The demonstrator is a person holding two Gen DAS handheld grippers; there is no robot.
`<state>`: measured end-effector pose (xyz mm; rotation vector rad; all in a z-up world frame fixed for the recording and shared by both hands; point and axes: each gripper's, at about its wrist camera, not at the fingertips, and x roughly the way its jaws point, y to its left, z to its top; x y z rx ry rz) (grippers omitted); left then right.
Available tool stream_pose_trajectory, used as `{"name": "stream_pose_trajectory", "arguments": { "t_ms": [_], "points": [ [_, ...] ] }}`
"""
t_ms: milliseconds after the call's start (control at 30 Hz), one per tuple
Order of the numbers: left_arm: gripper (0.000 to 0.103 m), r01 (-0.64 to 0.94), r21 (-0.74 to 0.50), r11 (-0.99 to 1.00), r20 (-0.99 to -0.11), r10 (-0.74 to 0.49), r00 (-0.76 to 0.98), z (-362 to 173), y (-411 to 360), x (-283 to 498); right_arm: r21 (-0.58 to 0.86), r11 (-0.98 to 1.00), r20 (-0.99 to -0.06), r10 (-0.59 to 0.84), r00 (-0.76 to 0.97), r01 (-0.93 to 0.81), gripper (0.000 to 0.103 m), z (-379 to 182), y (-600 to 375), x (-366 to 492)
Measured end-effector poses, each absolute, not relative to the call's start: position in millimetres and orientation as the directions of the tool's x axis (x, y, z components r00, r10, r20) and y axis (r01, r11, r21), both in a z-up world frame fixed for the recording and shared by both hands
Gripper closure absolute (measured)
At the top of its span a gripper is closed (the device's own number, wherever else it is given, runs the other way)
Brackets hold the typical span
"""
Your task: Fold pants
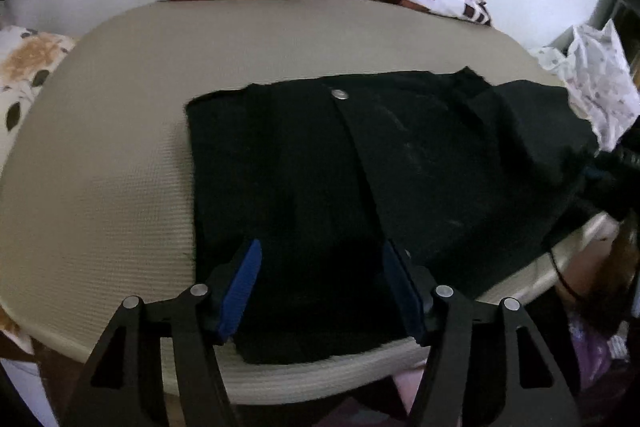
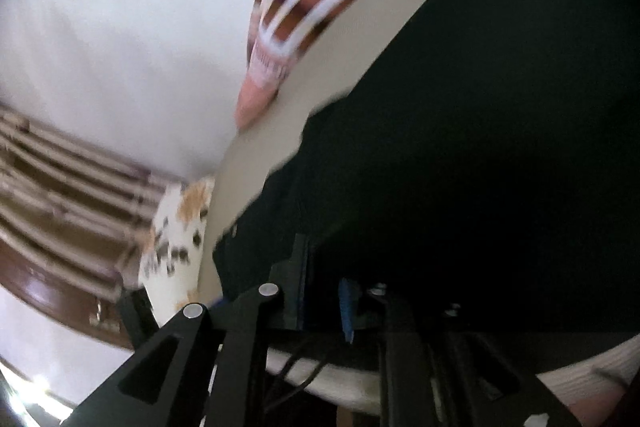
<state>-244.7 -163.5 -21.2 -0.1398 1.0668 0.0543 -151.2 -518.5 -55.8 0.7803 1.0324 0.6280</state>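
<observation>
My left tongs [image 1: 320, 287] spread wide, empty, over pants [image 1: 360, 163] near front edge of surface [image 1: 120, 147], ready for next fold. My right tongs [image 2: 324, 291] nearly closed; grip on pants' right side unclear, blurred.

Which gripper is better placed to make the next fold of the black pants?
Probably the left gripper: open, hovering over the black pants, whole garment visible. The right view is blurred.
</observation>
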Motion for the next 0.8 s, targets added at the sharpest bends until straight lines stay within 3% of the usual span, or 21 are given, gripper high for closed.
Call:
{"name": "stream_pose_trajectory", "arguments": {
  "t_ms": [200,400,500,633,800],
  "points": [
    [0.04,-0.106,-0.066,0.992,-0.889,-0.011,0.458,-25.2,-166.8,-236.0,0.859,0.507,-0.454,0.686,0.569,0.075,0.083,-72.2,-623.2,-101.3],
    [0.04,-0.104,-0.083,0.991,-0.89,-0.026,0.456,-28.5,-154.5,-238.7,0.853,0.467,-0.48,0.526,0.702,0.234,0.082,-81.9,-731.3,-60.6],
    [0.04,-0.102,-0.087,0.991,-0.89,-0.031,0.455,-29.5,-153.2,-232.8,0.835,0.473,-0.519,0.511,0.685,0.28,0.097,-86.0,-753.4,-49.6],
    [0.04,-0.091,-0.077,0.993,-0.89,-0.028,0.455,-30.6,-151.1,-229.6,0.811,0.519,-0.546,0.507,0.667,0.269,0.098,-76.1,-750.7,-54.1],
    [0.04,-0.074,-0.068,0.995,-0.893,-0.027,0.45,-30.6,-152.5,-230.8,0.829,0.513,-0.494,0.485,0.721,0.223,0.098,-45.1,-780.2,-90.4]
  ]
}}
